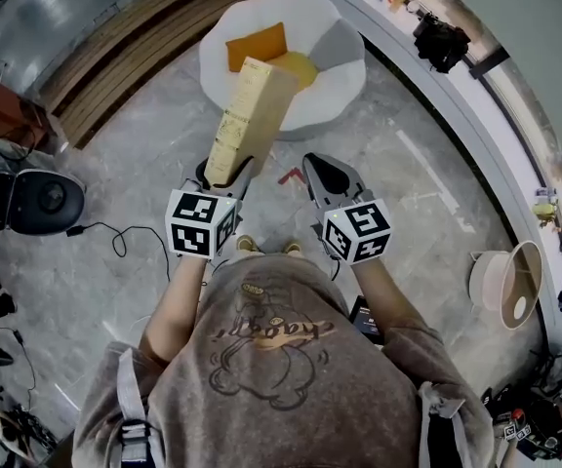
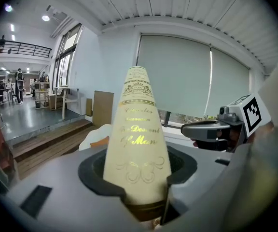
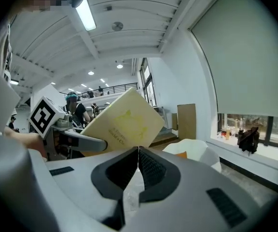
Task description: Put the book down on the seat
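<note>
Holding the cream book [image 1: 248,115] upright in our left gripper [image 1: 224,175], fingers clamped on its lower end. Right gripper [image 1: 322,172] fingers closed, empty. White seat [image 1: 344,66] lies ahead, unreached; we judge approach and lowering are left.

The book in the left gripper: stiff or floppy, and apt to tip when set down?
Probably stiff: the book stands straight though the left gripper clamps only its lower end. Thin and tall, it likely topples if stood upright.

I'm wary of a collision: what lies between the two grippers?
Head view: nothing but grey floor, with a small red object lying on it.
</note>
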Demonstrator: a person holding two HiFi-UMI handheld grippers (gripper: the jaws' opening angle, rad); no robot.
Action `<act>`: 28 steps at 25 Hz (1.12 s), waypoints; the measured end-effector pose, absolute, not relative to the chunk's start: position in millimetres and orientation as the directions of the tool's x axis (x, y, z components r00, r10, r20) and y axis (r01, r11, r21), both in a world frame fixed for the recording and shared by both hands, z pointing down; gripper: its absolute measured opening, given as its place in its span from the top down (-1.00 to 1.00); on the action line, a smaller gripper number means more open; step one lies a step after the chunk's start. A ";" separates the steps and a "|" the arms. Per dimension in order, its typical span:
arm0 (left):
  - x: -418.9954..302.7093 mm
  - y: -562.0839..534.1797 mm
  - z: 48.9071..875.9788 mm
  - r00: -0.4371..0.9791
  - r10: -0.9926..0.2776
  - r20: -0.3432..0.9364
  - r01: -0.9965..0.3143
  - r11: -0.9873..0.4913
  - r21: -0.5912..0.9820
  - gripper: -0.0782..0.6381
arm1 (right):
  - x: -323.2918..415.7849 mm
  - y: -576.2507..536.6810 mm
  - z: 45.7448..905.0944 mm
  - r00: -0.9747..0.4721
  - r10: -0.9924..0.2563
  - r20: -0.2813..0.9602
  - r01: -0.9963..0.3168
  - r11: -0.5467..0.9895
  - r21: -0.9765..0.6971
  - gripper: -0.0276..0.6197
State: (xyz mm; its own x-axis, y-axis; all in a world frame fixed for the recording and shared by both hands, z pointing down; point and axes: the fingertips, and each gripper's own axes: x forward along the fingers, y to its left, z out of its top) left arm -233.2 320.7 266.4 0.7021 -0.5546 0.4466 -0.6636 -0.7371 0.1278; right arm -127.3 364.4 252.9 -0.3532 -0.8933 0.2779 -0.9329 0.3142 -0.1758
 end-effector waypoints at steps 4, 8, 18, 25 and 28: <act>-238.6 319.4 266.0 0.717 -0.539 0.442 -0.642 -0.758 0.117 0.19 | -130.1 366.1 254.7 -0.328 -0.905 0.273 -0.941 0.286 -0.182 0.85; -244.6 318.3 272.1 0.729 -0.518 0.448 -0.621 -0.775 0.114 0.19 | -131.9 369.5 259.6 -0.291 -0.916 0.275 -0.951 0.246 -0.186 0.85; -246.6 298.3 285.2 0.734 -0.501 0.459 -0.608 -0.786 0.114 0.19 | -128.9 351.2 264.7 -0.259 -0.926 0.274 -0.958 0.211 -0.193 0.85; -228.2 270.2 287.5 0.734 -0.496 0.464 -0.607 -0.785 0.121 0.19 | -109.2 322.9 263.3 -0.253 -0.927 0.278 -0.959 0.204 -0.196 0.85; -219.8 256.3 288.8 0.733 -0.495 0.467 -0.609 -0.783 0.126 0.19 | -101.6 308.4 265.4 -0.258 -0.924 0.281 -0.958 0.207 -0.201 0.85</act>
